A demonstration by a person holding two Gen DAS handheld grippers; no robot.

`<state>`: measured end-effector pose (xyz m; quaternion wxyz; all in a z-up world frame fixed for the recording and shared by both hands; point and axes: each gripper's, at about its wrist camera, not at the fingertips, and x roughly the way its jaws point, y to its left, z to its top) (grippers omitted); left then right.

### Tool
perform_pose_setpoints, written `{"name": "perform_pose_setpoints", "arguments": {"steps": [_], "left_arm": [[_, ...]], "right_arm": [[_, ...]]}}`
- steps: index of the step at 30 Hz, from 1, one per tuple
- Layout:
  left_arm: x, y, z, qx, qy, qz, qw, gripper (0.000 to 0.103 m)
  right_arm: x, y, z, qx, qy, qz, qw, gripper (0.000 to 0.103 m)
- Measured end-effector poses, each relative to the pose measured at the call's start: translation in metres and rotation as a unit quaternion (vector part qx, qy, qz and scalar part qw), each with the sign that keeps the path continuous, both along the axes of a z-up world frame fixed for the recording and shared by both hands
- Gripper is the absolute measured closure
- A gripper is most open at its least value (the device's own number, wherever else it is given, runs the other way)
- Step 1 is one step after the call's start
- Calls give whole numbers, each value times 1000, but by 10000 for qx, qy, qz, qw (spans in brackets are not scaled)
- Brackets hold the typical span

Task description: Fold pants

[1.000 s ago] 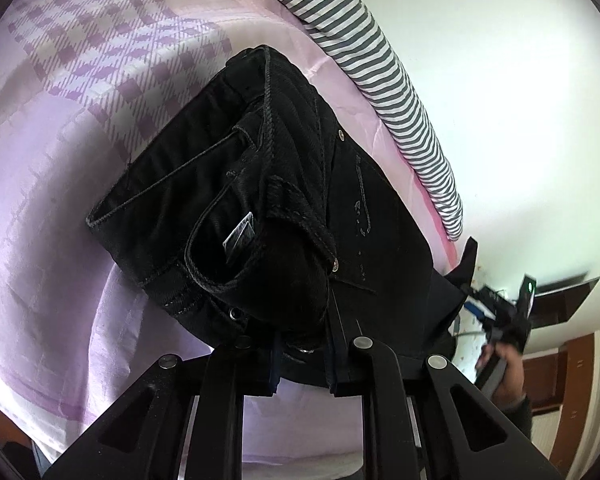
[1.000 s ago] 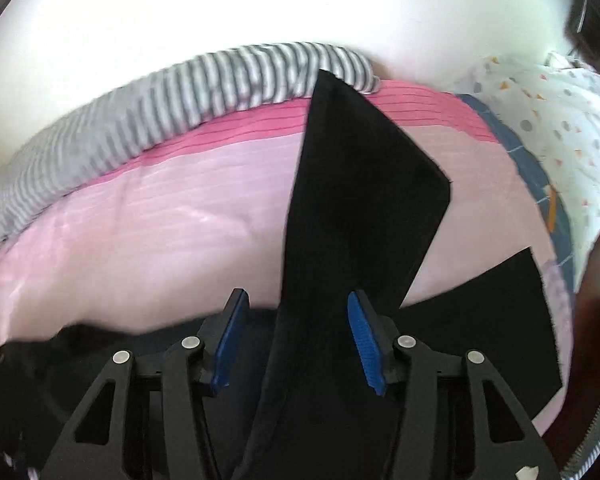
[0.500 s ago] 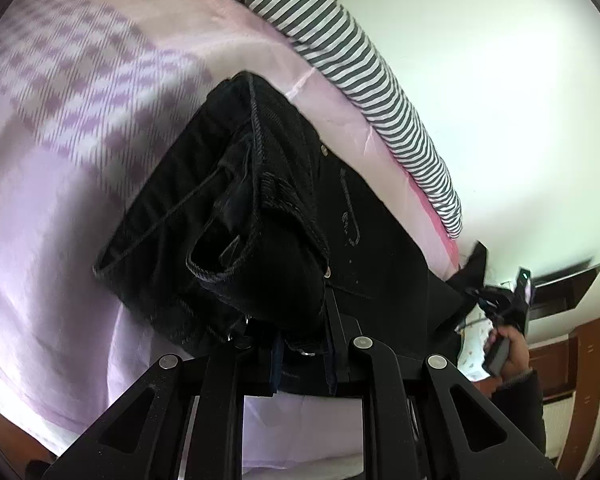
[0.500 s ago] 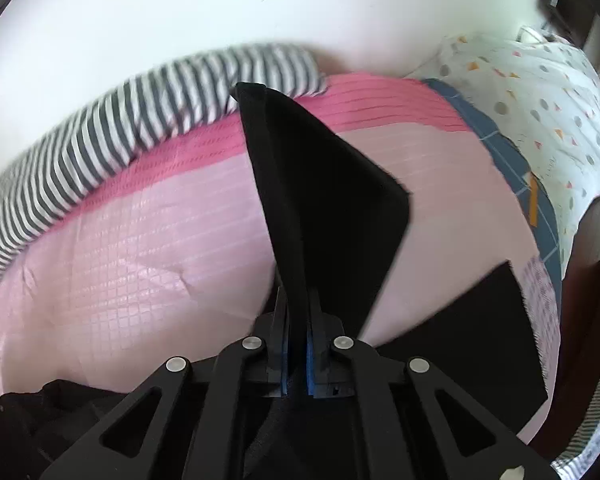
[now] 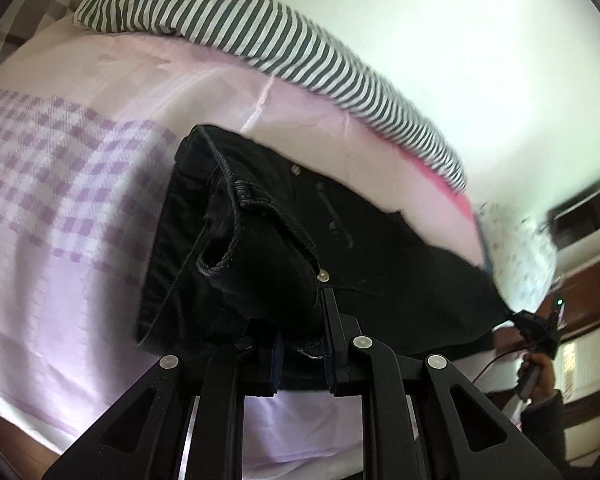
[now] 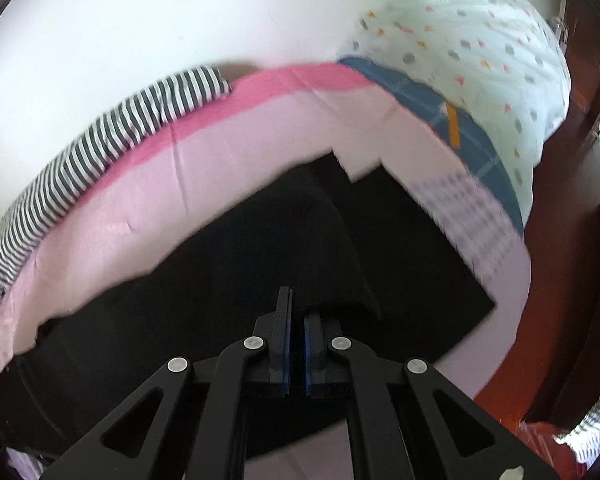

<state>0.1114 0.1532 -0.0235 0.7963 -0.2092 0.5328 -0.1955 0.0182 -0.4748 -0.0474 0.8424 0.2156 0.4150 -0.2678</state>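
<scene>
The black pants (image 5: pixel 284 248) lie on a pink bed sheet (image 5: pixel 80 240). The left gripper (image 5: pixel 302 344) pinches the top band of the pants, with thick cloth bunched between its fingers. The right gripper (image 6: pixel 296 320) is squeezed tight on a fold of the pants leg (image 6: pixel 324 240), and only a thin gap shows between its blue pads. A striped blanket (image 5: pixel 284 44) runs along the far side of the bed by the white wall (image 5: pixel 460 40). A dotted pillow (image 6: pixel 480 40) sits near the leg end.
</scene>
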Motion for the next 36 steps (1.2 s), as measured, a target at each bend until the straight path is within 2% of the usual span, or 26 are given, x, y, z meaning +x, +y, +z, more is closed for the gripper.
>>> {"name": "perform_pose_setpoints", "arguments": {"steps": [5, 9, 15, 18, 22, 27, 29, 33, 36], "left_arm": [[-10, -1, -27, 469, 292, -155, 9984, 86], [-8, 7, -43, 363, 414, -31, 9985, 86], [-6, 6, -42, 436, 403, -69, 9982, 85], [-7, 7, -49, 472, 421, -80, 9980, 80], [-11, 12, -42, 462, 469, -43, 9978, 71], [-28, 16, -17, 1115, 66, -115, 9937, 54], [-36, 16, -8, 1368, -118, -140, 9904, 53], [-53, 14, 5, 2154, -484, -175, 9752, 52], [-60, 9, 18, 2125, -743, -278, 9739, 52]], "right_arm": [[-15, 3, -37, 258, 202, -76, 9994, 100], [-18, 5, -48, 217, 271, -41, 9994, 101], [-20, 3, -50, 279, 250, -22, 9993, 101], [-19, 1, -56, 345, 260, 6, 9991, 100], [-22, -6, -60, 608, 165, -2, 9980, 95], [-23, -9, -58, 747, 36, 43, 9972, 95], [-23, -11, -59, 810, -18, 58, 9967, 94], [-23, -18, -62, 995, -145, 14, 9949, 94], [-24, -24, -65, 1171, -270, -3, 9927, 94]]}}
